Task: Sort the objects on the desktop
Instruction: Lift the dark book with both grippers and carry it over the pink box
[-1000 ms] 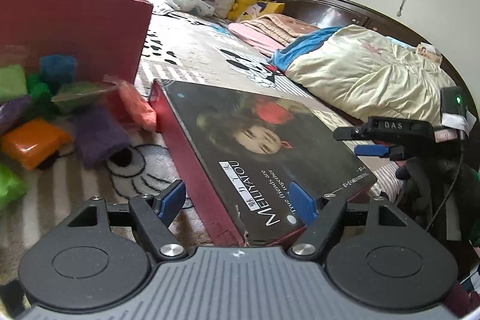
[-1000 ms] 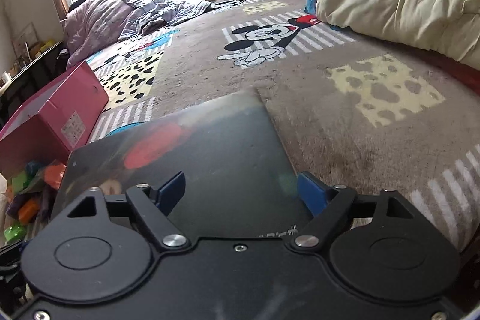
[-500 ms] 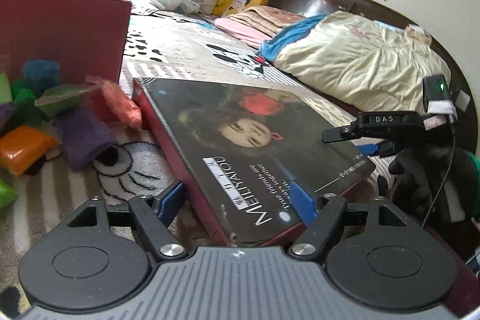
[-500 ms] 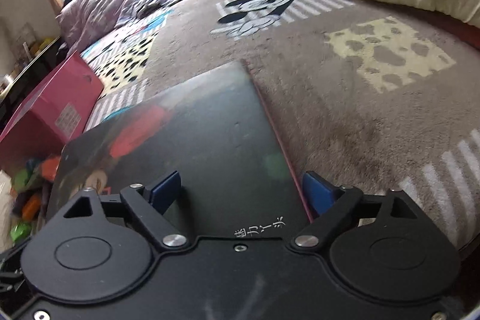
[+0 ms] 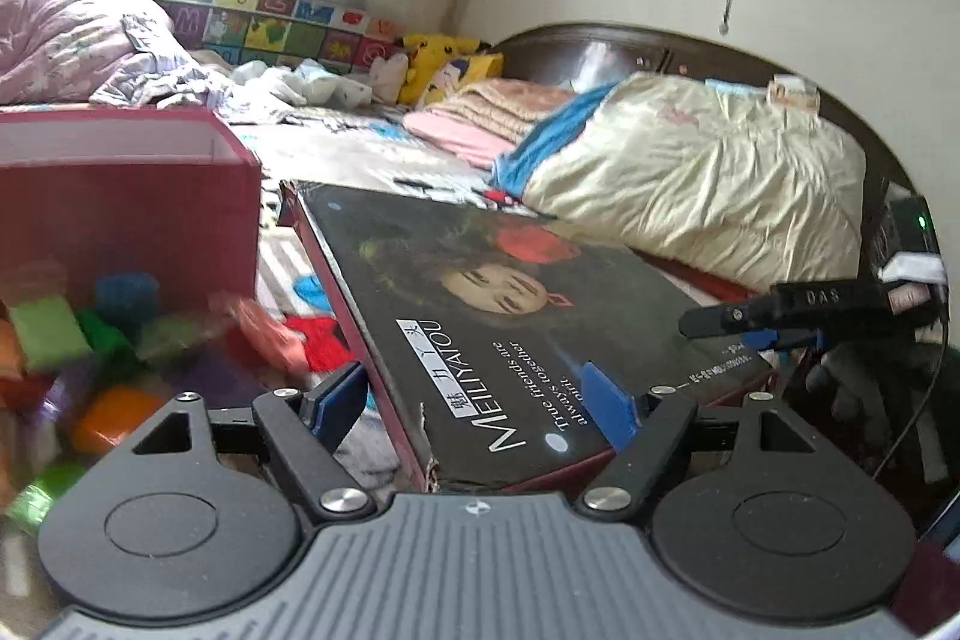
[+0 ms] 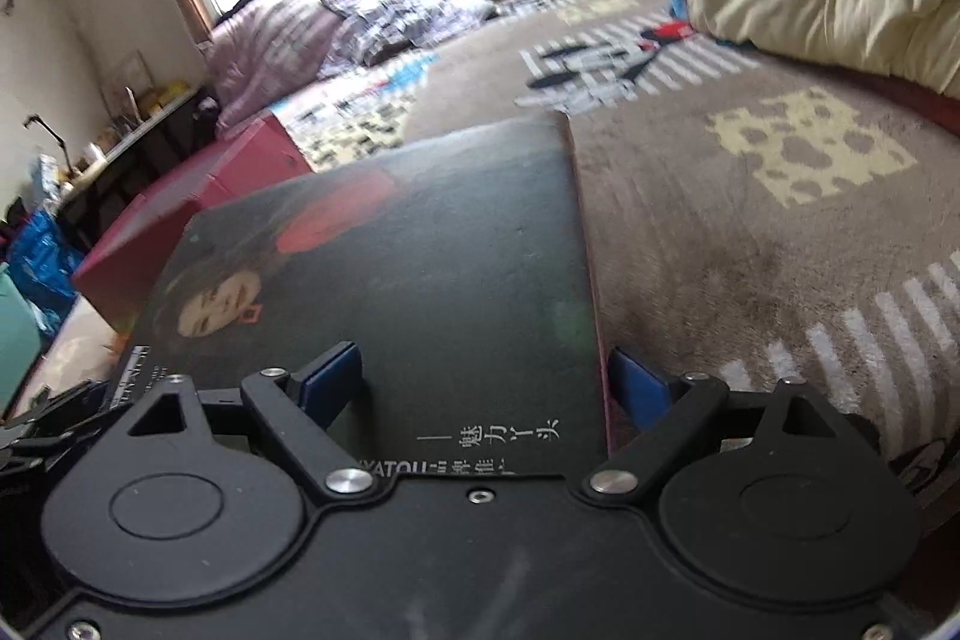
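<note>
A flat dark box lid printed with a woman's face and "MEILIYATOU" is tilted up off the patterned bed cover. My left gripper straddles its near corner, one finger beside the edge and one over the top face. My right gripper straddles the lid's opposite corner and shows at the right in the left wrist view. Both grippers' jaws stand wide apart. A red box stands at the left with several coloured blocks in front of it.
A cream quilt lies at the right, folded blankets and plush toys at the back by a dark headboard. A purple quilt lies far left. The bed cover stretches to the right of the lid.
The lid's far end has risen and the lid has tilted up. Both grippers have lifted with it. The view now shows more wall and window.
</note>
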The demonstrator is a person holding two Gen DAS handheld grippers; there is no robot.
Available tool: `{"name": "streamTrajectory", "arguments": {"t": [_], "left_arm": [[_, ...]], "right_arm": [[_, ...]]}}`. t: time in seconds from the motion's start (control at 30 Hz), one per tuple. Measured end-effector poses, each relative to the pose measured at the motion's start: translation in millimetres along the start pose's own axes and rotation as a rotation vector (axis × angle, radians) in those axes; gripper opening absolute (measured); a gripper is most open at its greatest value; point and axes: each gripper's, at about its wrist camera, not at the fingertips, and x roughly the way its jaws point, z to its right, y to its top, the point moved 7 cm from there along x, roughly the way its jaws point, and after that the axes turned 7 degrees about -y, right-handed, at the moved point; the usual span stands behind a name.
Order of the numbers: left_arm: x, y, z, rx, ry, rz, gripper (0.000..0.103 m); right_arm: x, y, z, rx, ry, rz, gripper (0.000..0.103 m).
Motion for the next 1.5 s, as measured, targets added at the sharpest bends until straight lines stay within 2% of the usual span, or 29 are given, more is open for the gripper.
{"name": "streamTrajectory", "arguments": {"t": [0.27,0.47,0.63,0.8,1.1,1.37,1.5], "left_arm": [[-48.2,51.6,-9.6,0.065,0.067,0.14,0.078],[-71.5,73.0,-30.1,0.068,0.105,0.191,0.078],[-83.6,89.5,-58.6,0.063,0.131,0.223,0.078],[-92.0,105.6,-91.6,0.057,0.188,0.269,0.078],[-102.0,117.9,-158.3,-0.003,0.244,0.327,0.078],[-102.3,122.8,-208.3,0.003,0.259,0.327,0.078],[-100.9,118.7,-229.8,-0.024,0.267,0.329,0.078]], "right_arm": [[-13.9,29.9,-51.4,0.006,0.091,0.09,0.091],[-7.9,54.6,-92.7,-0.025,0.133,0.133,0.091],[6.2,70.4,-122.4,-0.047,0.172,0.14,0.091],[25.2,82.5,-154.7,-0.065,0.201,0.142,0.091],[67.6,102.5,-208.7,-0.119,0.239,0.143,0.091],[103.5,111.4,-241.1,-0.157,0.239,0.135,0.091],[119.8,110.7,-253.4,-0.162,0.235,0.125,0.091]]}}
